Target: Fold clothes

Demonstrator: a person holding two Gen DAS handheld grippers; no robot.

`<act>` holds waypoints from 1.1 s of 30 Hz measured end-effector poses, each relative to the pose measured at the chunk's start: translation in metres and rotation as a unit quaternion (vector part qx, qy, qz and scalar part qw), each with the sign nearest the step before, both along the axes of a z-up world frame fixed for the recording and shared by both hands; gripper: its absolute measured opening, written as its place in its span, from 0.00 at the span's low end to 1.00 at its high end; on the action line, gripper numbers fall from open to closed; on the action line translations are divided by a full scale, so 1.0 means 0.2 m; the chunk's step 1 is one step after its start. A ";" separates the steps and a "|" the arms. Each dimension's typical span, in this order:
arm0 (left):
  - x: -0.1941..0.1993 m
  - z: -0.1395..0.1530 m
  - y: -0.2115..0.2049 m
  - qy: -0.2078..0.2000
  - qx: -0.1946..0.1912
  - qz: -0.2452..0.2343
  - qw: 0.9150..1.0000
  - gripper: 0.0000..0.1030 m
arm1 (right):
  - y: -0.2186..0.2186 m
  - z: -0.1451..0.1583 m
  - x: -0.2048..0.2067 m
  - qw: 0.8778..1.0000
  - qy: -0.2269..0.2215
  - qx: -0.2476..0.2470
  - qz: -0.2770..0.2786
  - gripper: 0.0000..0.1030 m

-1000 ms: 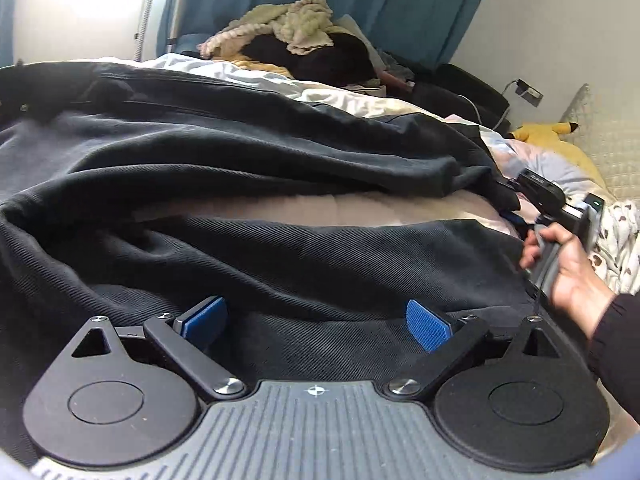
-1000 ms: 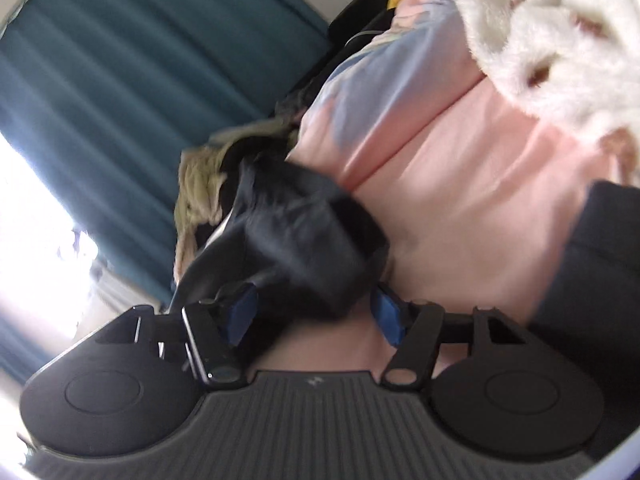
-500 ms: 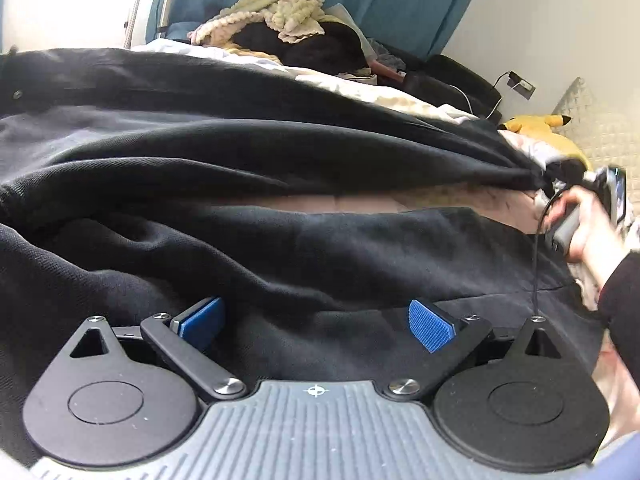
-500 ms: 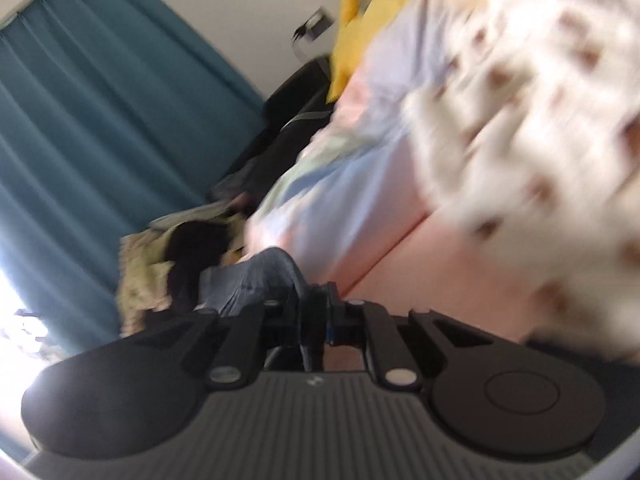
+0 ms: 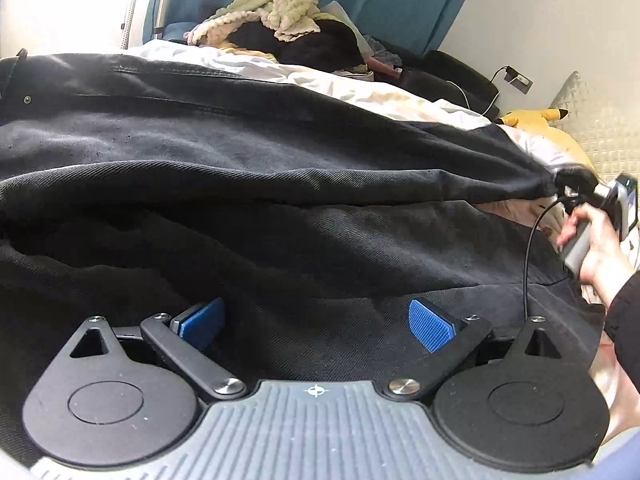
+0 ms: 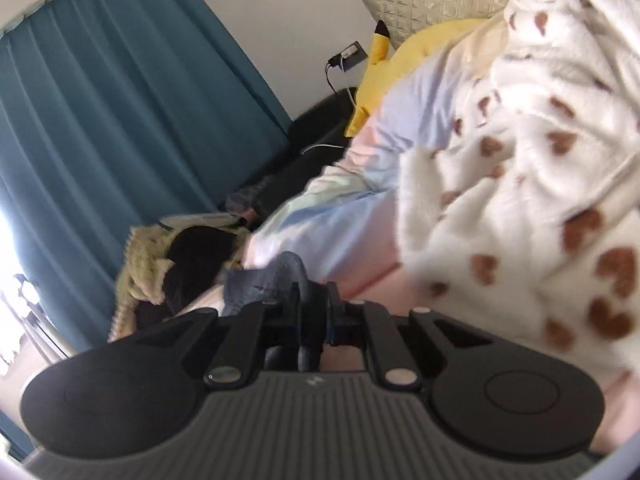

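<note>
A pair of black trousers point(image 5: 240, 168) lies spread across the bed and fills the left wrist view. My left gripper point(image 5: 316, 320) hovers over the near leg, jaws wide apart, with only flat cloth under its blue pads point(image 5: 430, 324). At the right edge of that view my right gripper point(image 5: 576, 184) pinches the end of the far trouser leg and pulls it taut, a hand point(image 5: 600, 248) on its handle. In the right wrist view the right gripper point(image 6: 314, 300) is shut on a bunched fold of the dark trouser cloth point(image 6: 276, 276).
A heap of cream knit and dark clothes point(image 5: 280, 28) sits at the far side by the teal curtain point(image 6: 120, 120). A yellow plush toy point(image 5: 536, 128), a white fleece blanket with brown hearts point(image 6: 540, 168) and pastel bedding point(image 6: 360, 216) lie at the right.
The right gripper closed on the end of the trouser leg, then rose and drew it out to the right, stretching the leg taut. The left gripper stayed open and hardly moved.
</note>
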State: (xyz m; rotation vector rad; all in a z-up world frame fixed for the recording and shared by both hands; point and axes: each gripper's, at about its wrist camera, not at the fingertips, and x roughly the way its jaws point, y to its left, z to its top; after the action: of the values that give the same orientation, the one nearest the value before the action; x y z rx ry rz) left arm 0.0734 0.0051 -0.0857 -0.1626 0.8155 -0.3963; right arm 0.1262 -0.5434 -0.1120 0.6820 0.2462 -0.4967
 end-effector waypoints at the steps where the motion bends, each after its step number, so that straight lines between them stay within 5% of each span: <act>1: 0.00 0.00 0.00 -0.002 0.001 0.001 1.000 0.97 | -0.02 -0.07 -0.01 0.999 0.033 0.014 -0.003 0.11; 4: 0.01 0.00 -0.01 -0.007 0.005 0.004 1.000 0.97 | -0.07 -0.25 -0.03 0.994 0.100 0.041 0.003 0.09; 9: 0.01 0.01 -0.01 -0.015 0.006 0.012 1.000 0.97 | -0.01 -0.21 -0.03 0.992 0.127 -0.014 0.010 0.13; 11: 0.00 0.01 -0.01 -0.020 0.012 0.014 1.000 0.97 | 0.01 -0.21 -0.07 0.994 0.111 -0.017 0.006 0.22; 15: -0.02 0.02 -0.03 -0.031 0.026 0.014 0.999 0.97 | 0.04 -0.15 -0.19 0.996 0.083 -0.030 -0.001 0.57; 22: -0.09 0.08 -0.03 -0.070 0.032 0.014 0.997 0.97 | 0.14 0.06 -0.30 0.997 0.060 -0.043 0.011 0.58; 30: -0.18 0.19 0.01 -0.109 0.028 0.019 0.993 0.97 | 0.50 0.27 -0.53 0.980 0.055 -0.122 0.150 0.65; 33: -0.28 0.30 0.05 -0.136 0.026 0.007 0.990 0.97 | 0.51 0.35 -0.63 0.976 0.024 -0.099 0.193 0.66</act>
State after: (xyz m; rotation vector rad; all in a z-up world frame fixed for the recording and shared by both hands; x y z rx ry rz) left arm 0.0168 0.0159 -0.0252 -0.0627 0.5544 -0.3738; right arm 0.0012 -0.4414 -0.0417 0.4124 0.3599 -0.1608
